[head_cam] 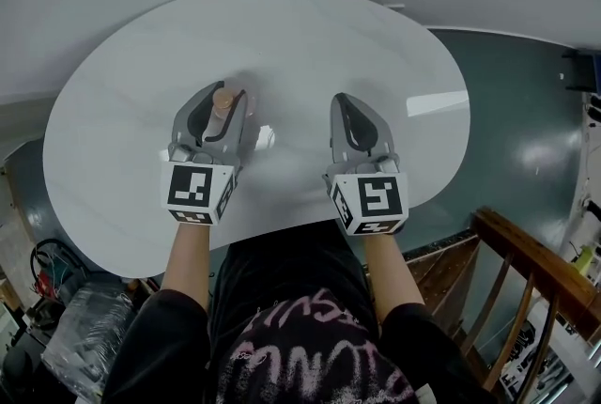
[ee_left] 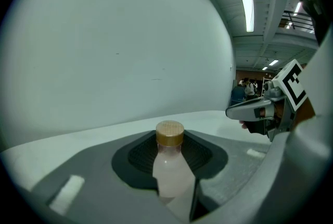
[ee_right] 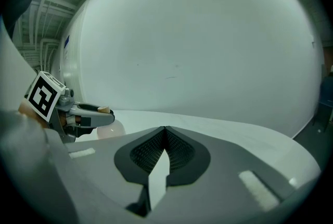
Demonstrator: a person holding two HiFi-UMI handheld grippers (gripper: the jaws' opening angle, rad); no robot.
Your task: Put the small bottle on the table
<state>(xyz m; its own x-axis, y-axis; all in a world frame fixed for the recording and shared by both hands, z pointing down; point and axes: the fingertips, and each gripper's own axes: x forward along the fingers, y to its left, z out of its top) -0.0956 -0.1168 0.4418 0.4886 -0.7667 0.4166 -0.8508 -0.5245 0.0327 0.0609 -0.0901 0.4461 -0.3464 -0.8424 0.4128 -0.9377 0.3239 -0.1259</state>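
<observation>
– Where do we find the small bottle at this moment?

– It stands upright between the jaws of the left gripper, over the middle part of the white oval table. In the left gripper view the two jaws press on its pale, milky body from both sides, and the golden cap rises above the dark ribbed pads.

– Does its bottom touch the table?

– We cannot tell. In the right gripper view the round body hangs under the jaws, very near the white surface, but the contact itself is not visible.

– And the right gripper?

– Its jaws are pressed together, with nothing between them. In the head view it is above the table too, to the right of the left one, with a gap between them, and both point away from us.

– What is around the table?

– A dark floor, and a wooden railing at the lower right.
</observation>
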